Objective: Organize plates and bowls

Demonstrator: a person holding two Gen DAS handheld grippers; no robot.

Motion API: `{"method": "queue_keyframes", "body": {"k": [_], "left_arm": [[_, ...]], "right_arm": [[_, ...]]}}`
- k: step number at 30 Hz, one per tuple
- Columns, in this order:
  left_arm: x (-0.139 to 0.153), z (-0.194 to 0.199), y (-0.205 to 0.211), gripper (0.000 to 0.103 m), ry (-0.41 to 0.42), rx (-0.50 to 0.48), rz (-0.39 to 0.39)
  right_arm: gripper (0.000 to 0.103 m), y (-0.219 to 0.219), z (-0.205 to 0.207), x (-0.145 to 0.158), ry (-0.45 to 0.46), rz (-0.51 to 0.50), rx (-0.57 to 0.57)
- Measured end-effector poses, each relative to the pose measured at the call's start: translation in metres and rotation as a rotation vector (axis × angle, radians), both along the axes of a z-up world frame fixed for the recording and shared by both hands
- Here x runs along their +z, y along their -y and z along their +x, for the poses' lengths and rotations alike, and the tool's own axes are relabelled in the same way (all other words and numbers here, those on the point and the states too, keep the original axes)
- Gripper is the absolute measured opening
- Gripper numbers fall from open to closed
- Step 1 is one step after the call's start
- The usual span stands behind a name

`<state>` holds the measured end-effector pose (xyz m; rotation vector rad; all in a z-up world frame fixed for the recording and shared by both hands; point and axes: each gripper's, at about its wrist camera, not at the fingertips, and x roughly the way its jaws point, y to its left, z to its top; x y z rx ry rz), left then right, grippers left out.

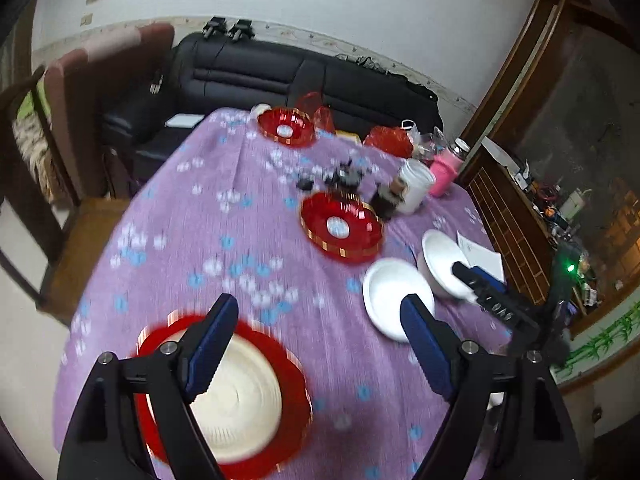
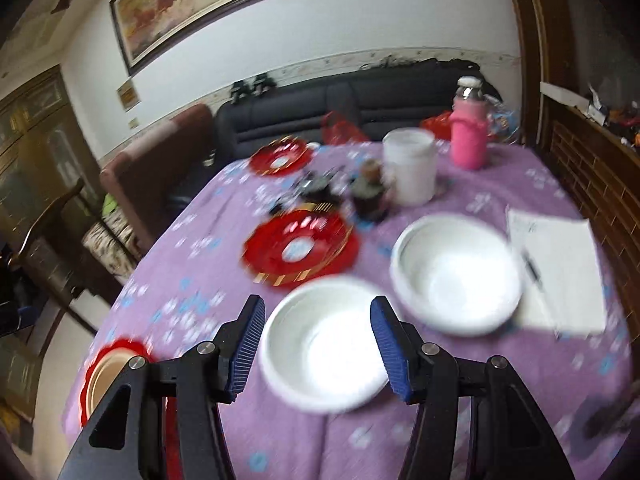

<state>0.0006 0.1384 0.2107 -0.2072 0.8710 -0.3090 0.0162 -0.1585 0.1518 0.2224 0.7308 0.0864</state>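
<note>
A cream bowl [image 1: 240, 396] sits in a red plate [image 1: 292, 384] at the near left of the purple table; it also shows in the right wrist view [image 2: 100, 376]. My left gripper [image 1: 316, 320] is open above it. Two white bowls stand at the right: a near one [image 1: 388, 292] [image 2: 324, 340] and a far one [image 1: 440, 256] [image 2: 456, 272]. My right gripper [image 2: 316, 320] is open over the near white bowl and shows in the left view [image 1: 480, 280]. Two more red plates lie mid-table [image 1: 340, 228] [image 2: 300, 244] and at the far edge [image 1: 285, 126] [image 2: 280, 156].
A white cup [image 2: 410, 170], a pink bottle [image 2: 468, 136], a dark jar [image 2: 370, 196] and small dark items [image 2: 312, 188] stand mid-table. A paper with a pen [image 2: 556, 272] lies at the right. A black sofa [image 1: 280, 76] and chairs [image 1: 100, 96] ring the table.
</note>
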Motion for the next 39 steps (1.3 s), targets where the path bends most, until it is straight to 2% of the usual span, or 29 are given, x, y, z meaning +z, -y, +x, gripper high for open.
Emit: {"method": "queue_keyframes", "body": {"k": [3, 6, 10, 16, 22, 26, 32, 33, 34, 37, 38, 39], "left_arm": [[-0.004, 0.037, 0.004, 0.084, -0.012, 0.011, 0.007], [-0.025, 0.077, 0.007, 0.084, -0.085, 0.026, -0.033], [-0.072, 0.132, 0.021, 0.083, -0.226, 0.017, -0.076], [-0.134, 0.185, 0.031, 0.081, -0.37, 0.065, -0.142], [-0.167, 0.222, 0.047, 0.074, -0.433, 0.074, -0.154], [-0.187, 0.239, 0.063, 0.074, -0.488, 0.058, -0.176], [-0.194, 0.253, 0.081, 0.073, -0.491, 0.025, -0.149], [-0.196, 0.254, 0.085, 0.073, -0.492, 0.021, -0.138], [-0.197, 0.254, 0.086, 0.067, -0.491, 0.015, -0.128], [-0.198, 0.253, 0.094, 0.052, -0.475, -0.004, -0.081], [-0.198, 0.252, 0.095, 0.049, -0.473, -0.002, -0.067], [-0.198, 0.252, 0.093, 0.043, -0.474, 0.006, -0.058]], "right_arm": [[0.059, 0.013, 0.036, 0.003, -0.048, 0.046, 0.008], [0.059, 0.015, 0.07, -0.01, -0.114, 0.079, 0.01], [0.059, 0.008, 0.114, -0.038, -0.207, 0.109, 0.006], [0.059, -0.001, 0.154, -0.074, -0.294, 0.119, -0.033], [0.059, -0.013, 0.179, -0.096, -0.351, 0.105, -0.042], [0.059, -0.022, 0.191, -0.107, -0.387, 0.069, -0.031], [0.059, -0.021, 0.204, -0.117, -0.4, 0.075, -0.042], [0.058, -0.021, 0.205, -0.119, -0.405, 0.086, -0.041], [0.057, -0.022, 0.207, -0.121, -0.412, 0.096, -0.039], [0.043, -0.025, 0.209, -0.125, -0.425, 0.094, -0.037], [0.037, -0.025, 0.209, -0.125, -0.423, 0.075, -0.047], [0.029, -0.024, 0.208, -0.124, -0.412, 0.055, -0.059]]}}
